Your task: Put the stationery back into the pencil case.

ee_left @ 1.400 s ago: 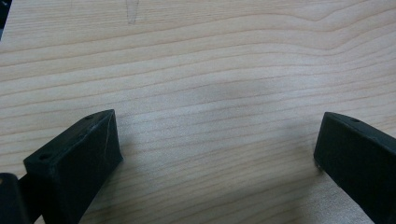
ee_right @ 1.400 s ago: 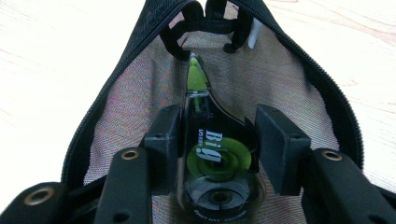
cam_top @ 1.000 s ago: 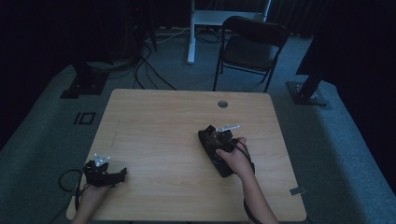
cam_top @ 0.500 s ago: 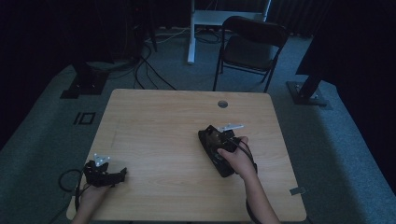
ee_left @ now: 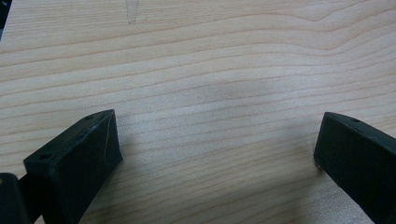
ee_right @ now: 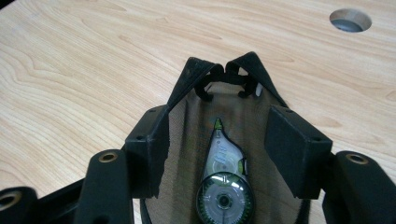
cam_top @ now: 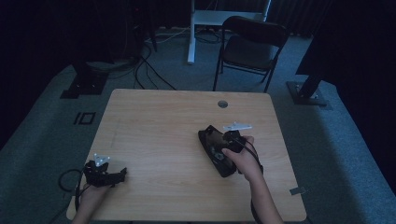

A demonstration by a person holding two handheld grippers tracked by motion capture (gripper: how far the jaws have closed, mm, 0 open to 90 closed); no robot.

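Note:
A black zip pouch (cam_top: 215, 156) lies open on the wooden table (cam_top: 159, 121), right of centre. Inside it lies a clear and green correction tape roller (ee_right: 224, 186), tip pointing away from me. My right gripper (cam_top: 225, 143) hangs over the pouch (ee_right: 247, 107), held by a hand. In the right gripper view, the right gripper (ee_right: 219, 140) has just been opening its jaws; the roller lies below the gap and the pads touch nothing. My left gripper (cam_top: 120, 174) rests at the table's near left corner. In its own view the left gripper (ee_left: 215, 149) stands open over bare wood.
A round cable hole (cam_top: 222, 103) sits near the table's far edge, seen also as the hole (ee_right: 350, 19) beyond the pouch. A dark folding chair (cam_top: 252, 44) stands behind the table. Cables and stand feet lie on the grey carpet around it.
The right hand has shifted slightly over the pouch and risen a little. The left hand and its gripper have stayed in place.

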